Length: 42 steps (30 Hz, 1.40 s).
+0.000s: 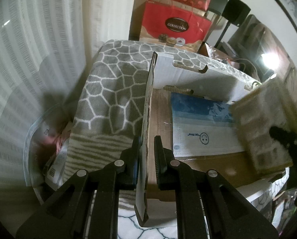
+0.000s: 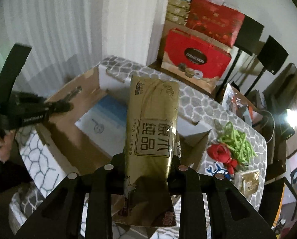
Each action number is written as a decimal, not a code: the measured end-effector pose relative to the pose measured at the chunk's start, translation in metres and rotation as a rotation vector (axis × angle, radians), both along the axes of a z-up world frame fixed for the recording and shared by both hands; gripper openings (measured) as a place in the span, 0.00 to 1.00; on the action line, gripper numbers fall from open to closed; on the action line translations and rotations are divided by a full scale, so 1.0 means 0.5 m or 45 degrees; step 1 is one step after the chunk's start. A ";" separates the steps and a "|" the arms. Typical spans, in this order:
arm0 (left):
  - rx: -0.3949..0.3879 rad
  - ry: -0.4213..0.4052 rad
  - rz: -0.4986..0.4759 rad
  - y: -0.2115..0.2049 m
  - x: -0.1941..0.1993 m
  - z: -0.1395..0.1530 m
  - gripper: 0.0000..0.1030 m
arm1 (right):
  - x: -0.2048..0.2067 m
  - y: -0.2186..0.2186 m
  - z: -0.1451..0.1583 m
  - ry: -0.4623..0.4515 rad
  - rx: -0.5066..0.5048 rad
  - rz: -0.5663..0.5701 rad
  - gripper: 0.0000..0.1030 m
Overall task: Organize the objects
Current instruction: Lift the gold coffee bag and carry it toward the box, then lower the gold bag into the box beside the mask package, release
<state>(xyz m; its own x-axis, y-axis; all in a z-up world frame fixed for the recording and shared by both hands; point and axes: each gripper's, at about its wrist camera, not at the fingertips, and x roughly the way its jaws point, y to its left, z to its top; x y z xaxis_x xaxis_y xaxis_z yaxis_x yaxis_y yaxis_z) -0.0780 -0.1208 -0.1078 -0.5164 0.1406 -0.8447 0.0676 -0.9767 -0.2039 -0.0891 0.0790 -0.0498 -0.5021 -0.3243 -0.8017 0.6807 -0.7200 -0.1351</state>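
Gold tissue pack (image 2: 152,131) pinched in right gripper (image 2: 148,159), long axis pointing away, probably above box (image 2: 68,99); left gripper (image 1: 146,155) clamps box wall.

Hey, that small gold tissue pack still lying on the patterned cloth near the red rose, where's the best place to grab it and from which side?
Take the small gold tissue pack across its two long edges, coming from above. It lies flat on the patterned cloth, so only its top and sides are exposed. Approach from the side away from the red rose, which sits close beside it.
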 end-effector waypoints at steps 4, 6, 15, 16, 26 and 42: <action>-0.002 0.001 0.000 0.000 0.000 0.000 0.10 | 0.024 -0.003 0.010 -0.037 -0.072 0.081 0.59; -0.001 0.001 0.002 0.000 -0.001 0.000 0.10 | 0.033 -0.001 0.019 -0.087 -0.144 0.120 0.59; -0.002 0.000 0.001 0.000 -0.001 0.001 0.10 | 0.018 0.005 0.016 -0.337 -0.327 0.146 0.59; -0.001 0.000 0.001 0.000 -0.001 0.001 0.10 | 0.015 0.004 0.013 -0.369 -0.345 0.149 0.61; 0.001 -0.001 0.002 -0.001 -0.003 -0.001 0.10 | -0.029 0.039 0.018 -0.409 -0.454 0.028 0.60; -0.004 -0.004 0.002 -0.001 -0.005 -0.002 0.10 | -0.124 0.041 -0.007 -0.296 -0.207 -0.080 0.60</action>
